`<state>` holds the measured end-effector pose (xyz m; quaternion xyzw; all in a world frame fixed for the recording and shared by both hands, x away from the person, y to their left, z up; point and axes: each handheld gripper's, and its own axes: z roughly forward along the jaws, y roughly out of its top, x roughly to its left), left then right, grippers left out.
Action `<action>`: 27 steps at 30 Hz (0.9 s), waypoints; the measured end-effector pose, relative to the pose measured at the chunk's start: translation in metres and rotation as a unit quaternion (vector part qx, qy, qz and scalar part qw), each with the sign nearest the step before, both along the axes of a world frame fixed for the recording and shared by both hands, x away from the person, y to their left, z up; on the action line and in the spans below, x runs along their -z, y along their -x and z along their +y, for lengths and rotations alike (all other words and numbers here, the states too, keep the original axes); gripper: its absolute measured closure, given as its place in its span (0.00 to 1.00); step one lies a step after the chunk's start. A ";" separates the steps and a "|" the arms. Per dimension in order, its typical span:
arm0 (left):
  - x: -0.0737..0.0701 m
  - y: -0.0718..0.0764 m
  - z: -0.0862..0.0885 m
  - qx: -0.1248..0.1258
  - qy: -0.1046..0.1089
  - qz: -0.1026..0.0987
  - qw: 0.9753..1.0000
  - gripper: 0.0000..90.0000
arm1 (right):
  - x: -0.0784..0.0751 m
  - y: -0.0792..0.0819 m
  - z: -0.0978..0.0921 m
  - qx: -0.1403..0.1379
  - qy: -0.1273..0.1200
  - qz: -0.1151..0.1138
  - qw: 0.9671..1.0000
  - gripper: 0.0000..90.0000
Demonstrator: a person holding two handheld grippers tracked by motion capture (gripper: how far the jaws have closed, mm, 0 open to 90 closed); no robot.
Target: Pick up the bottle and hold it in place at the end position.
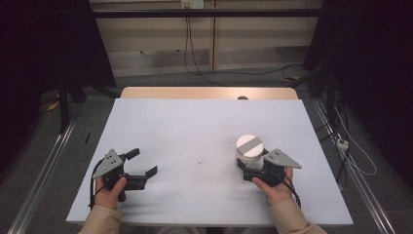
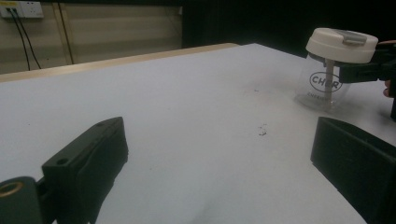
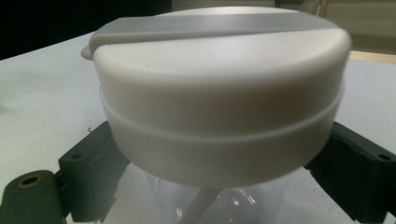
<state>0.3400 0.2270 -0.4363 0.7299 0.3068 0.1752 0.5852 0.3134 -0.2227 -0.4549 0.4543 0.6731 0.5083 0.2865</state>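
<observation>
Meanwhile we held the right tongs [image 1: 249,165] clamped around the clear white-lidded jar [image 1: 249,147] on the tabletop [image 1: 195,131]; left tongs [image 1: 143,163] gaped open.

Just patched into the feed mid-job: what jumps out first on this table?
The clear plastic jar with a white lid and grey strip stands at the right of the white table, the right tongs closed around its transparent body just under the lid. At the left, the left tongs rest open on the surface, holding nothing. A few small dark specks mark the surface between them.
</observation>
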 end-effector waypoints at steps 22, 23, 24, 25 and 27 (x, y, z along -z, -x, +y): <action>0.000 0.000 -0.001 0.004 -0.003 0.002 1.000 0.04 | 0.003 -0.015 0.008 0.000 0.003 0.012 1.000 0.18; 0.000 0.000 -0.001 0.005 -0.003 0.001 1.000 0.04 | 0.003 -0.015 0.008 0.002 0.000 0.015 1.000 0.19; 0.000 0.000 -0.001 0.005 -0.004 0.000 1.000 0.04 | 0.003 -0.015 0.008 0.002 0.000 0.015 1.000 0.19; 0.000 0.000 -0.001 0.005 -0.005 0.000 1.000 0.04 | 0.003 -0.015 0.008 0.001 0.000 0.014 1.000 0.19; 0.000 0.000 -0.001 0.003 -0.002 0.001 1.000 0.04 | 0.002 -0.016 0.006 0.001 -0.002 0.016 1.000 0.20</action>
